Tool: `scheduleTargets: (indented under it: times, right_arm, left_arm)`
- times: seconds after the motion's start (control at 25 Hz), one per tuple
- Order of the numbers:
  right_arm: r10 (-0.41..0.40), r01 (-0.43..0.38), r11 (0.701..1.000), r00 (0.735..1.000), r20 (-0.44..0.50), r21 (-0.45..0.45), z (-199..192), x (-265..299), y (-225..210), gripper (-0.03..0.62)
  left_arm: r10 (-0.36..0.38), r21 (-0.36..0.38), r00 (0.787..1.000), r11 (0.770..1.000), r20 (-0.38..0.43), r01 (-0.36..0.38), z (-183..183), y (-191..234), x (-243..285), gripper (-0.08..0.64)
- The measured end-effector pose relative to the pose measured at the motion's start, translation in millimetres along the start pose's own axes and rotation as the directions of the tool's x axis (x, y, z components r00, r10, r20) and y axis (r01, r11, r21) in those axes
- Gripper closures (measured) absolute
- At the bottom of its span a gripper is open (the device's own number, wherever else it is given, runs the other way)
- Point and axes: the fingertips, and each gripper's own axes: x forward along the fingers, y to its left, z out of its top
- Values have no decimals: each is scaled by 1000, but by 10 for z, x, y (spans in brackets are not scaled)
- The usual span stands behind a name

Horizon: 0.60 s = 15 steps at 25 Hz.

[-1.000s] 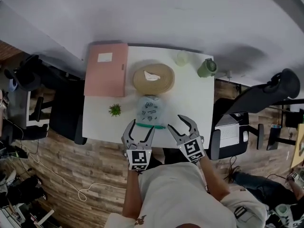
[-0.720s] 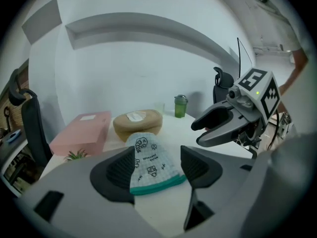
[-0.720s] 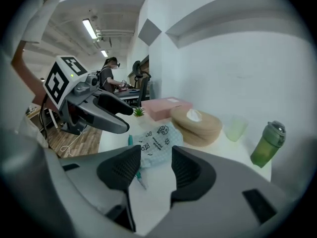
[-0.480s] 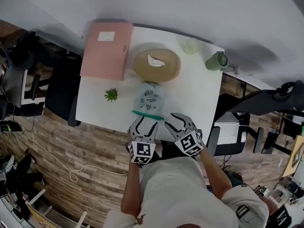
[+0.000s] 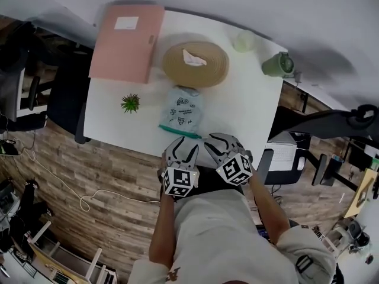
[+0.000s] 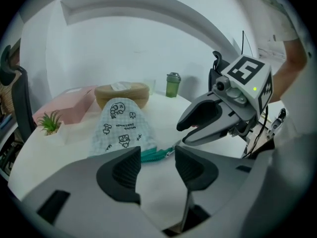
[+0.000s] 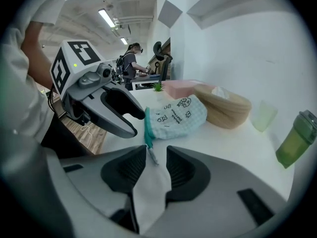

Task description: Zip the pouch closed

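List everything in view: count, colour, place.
table: 1, white, centre
pouch: 1, pale-blue check with teal zip, near edge
folder: 1, pink, far-left corner
round holder: 1, tan, behind pouch
plant: 1, green, left of pouch
cup: 1, pale translucent, far edge
bottle: 1, green, far-right corner
chairs: at least 2, black, either side of table
left gripper: 1, grey, at pouch's zip; jaws just been closing, apart, gripping nothing
right gripper: 1, grey, beside it; jaws just been closing, apart, zip pull ahead, ungripped
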Motion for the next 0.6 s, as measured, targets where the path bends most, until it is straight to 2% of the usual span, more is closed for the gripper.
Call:
scheduleTargets:
  times: [0.44, 0.52, 0.6]
  right_arm:
    - [74, -78, 993, 996, -46, -83, -153, 220, 47, 477]
    - [90, -93, 992, 995, -46, -79, -162, 235, 58, 496]
    - [103, -106, 992, 994, -41, -68, -162, 237, 71, 540]
  left_arm:
    - [-28, -35, 998, 999, -53, 26, -206, -181, 228, 393]
    - [-27, -46, 998, 999, -59, 25, -227, -200, 257, 402]
    - [-27, -50, 998, 998, -60, 24, -240, -216, 276, 402]
